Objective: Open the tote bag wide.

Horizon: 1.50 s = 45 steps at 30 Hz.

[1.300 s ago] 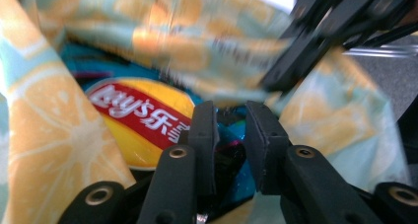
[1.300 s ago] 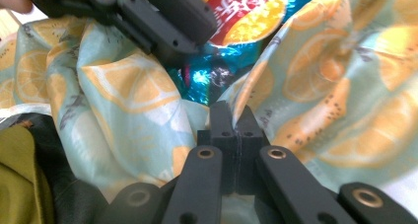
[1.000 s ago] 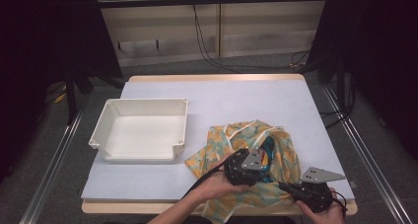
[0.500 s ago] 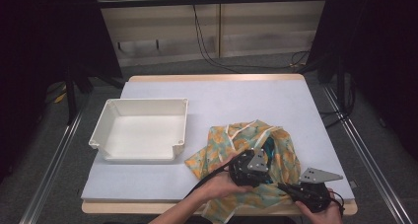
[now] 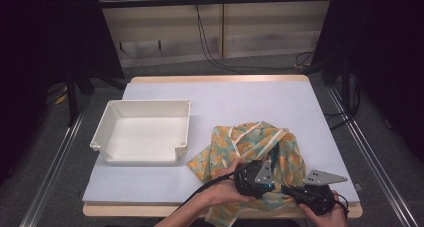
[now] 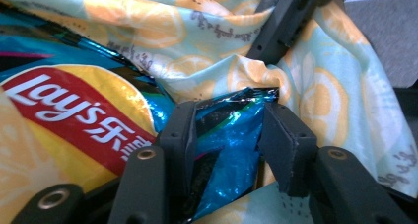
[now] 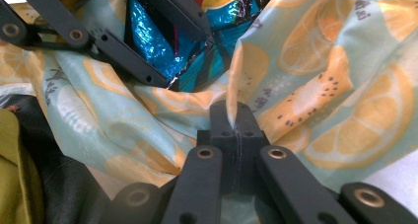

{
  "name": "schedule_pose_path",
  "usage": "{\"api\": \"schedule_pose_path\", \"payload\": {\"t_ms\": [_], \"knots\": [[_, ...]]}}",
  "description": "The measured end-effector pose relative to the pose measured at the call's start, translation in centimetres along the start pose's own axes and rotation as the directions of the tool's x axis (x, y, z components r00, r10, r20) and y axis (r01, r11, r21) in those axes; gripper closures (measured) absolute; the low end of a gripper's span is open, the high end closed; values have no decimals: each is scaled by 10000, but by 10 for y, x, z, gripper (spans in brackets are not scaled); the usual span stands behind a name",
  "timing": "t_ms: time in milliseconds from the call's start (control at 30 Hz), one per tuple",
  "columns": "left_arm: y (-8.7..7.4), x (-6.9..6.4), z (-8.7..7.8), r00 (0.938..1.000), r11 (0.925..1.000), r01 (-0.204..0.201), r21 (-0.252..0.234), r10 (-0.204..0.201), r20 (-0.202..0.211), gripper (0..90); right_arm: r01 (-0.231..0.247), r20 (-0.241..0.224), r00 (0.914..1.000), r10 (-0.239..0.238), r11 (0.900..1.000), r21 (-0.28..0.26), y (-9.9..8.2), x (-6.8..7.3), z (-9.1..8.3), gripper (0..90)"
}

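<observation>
Black gripper (image 5: 252, 179) w/ grey plate

We see the far half of the table (image 5: 235, 94) bare and open to reach. The tray (image 5: 142, 132) blocks the left side; the cloth (image 5: 260, 142) crowds the near right, just beside it.
</observation>
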State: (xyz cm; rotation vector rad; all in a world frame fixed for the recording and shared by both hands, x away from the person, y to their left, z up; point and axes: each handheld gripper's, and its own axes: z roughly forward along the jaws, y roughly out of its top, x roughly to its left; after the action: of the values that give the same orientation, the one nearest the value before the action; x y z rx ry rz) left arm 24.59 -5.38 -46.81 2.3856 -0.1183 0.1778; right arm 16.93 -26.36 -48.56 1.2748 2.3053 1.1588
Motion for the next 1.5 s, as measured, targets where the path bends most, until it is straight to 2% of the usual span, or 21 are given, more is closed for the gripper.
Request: {"api": "schedule_pose_path", "payload": {"t_ms": [100, 167, 300, 433, 467, 533, 600, 633, 767, 833, 867, 900, 1000, 1067, 1167, 1200, 1267, 1300, 1400, 1467, 1500], "knots": [[-1, -4, 2, 9996, 9995, -282, 103, 283, -14, 522, -3, -44, 10000, 3, 10000, 15, 0, 0, 0, 898], [-2, -4, 2, 9999, 9999, -135, -6, 135, -30, 519, 4, -54, 10000, -4, 10000, 21, 1, 0, 1, 898], [-3, -5, 2, 9997, 9997, -243, -2, 243, -64, 516, 8, -79, 10000, -8, 10000, 2, 1, 0, 1, 898], [-4, -6, 5, 9977, 9997, 150, -212, -164, -657, 542, -2, -71, 10000, 2, 10000, -29, 1, 0, 1, 899], [-5, -6, 6, 9973, 9990, 250, -370, -275, -676, 547, -10, -68, 10000, 9, 10000, -29, 1, 0, 1, 898], [-5, -6, 5, 9969, 9995, 199, -256, -218, -755, 552, -44, -86, 10000, 44, 10000, -23, 1, 0, 1, 898], [-5, -6, 7, 9945, 9983, 456, -353, -487, -925, 558, -23, -77, 10000, 22, 10000, -57, 0, -1, 1, 898], [-5, -5, 7, 9943, 9974, 579, -433, -615, -872, 570, -36, -81, 10000, 36, 10000, -65, 0, -1, 2, 898], [-6, -1, 6, 9952, 9970, 721, -271, -737, -637, 719, -67, -82, 9999, 66, 10000, -74, 0, -1, 2, 899], [-6, 0, 7, 9947, 9969, 748, -227, -762, -690, 745, -60, -91, 9999, 59, 10000, -77, 0, -1, 2, 900], [-7, 0, 8, 9934, 9950, 893, -453, -923, -684, 769, -67, -114, 9999, 67, 10000, -63, 0, -1, 2, 900], [-7, 0, 7, 9923, 9948, 953, -355, -977, -760, 788, -80, -120, 9999, 80, 9999, -62, 0, -1, 2, 899], [-8, 4, 5, 9928, 9938, 1035, -402, -1057, -560, 845, -34, -100, 9999, 33, 10000, -67, 0, -1, 2, 900], [-7, 6, 2, 9902, 9897, 1312, -572, -1336, -406, 862, -69, -147, 9999, 68, 10000, -55, 0, -2, 2, 900], [-8, 12, -4, 9841, 9796, 1771, -954, -1773, 57, 875, -78, -158, 9998, 77, 9999, -65, 0, -2, 2, 900], [-8, 14, -7, 9804, 9748, 1970, -1052, -1951, 274, 878, -87, -175, 9998, 86, 9999, -67, 0, -2, 2, 900], [-8, 17, -13, 9707, 9601, 2391, -1449, -2328, 593, 883, -113, -194, 9998, 111, 9999, -80, 1, -2, 2, 900], [-8, 19, -16, 9679, 9564, 2488, -1533, -2395, 767, 883, -110, -185, 9998, 109, 9999, -85, 1, -2, 2, 900], [-7, 21, -23, 9640, 9461, 2640, -1875, -2527, 823, 883, -85, -167, 9998, 84, 9999, -93, 2, -1, 4, 900], [-6, 21, -27, 9641, 9453, 2643, -1912, -2538, 780, 883, -54, -155, 9999, 53, 9999, -95, 4, -1, 5, 900], [-5, 22, -30, 9608, 9369, 2757, -2148, -2617, 916, 883, -51, -156, 9999, 49, 10000, -80, 4, 0, 5, 900]]}}
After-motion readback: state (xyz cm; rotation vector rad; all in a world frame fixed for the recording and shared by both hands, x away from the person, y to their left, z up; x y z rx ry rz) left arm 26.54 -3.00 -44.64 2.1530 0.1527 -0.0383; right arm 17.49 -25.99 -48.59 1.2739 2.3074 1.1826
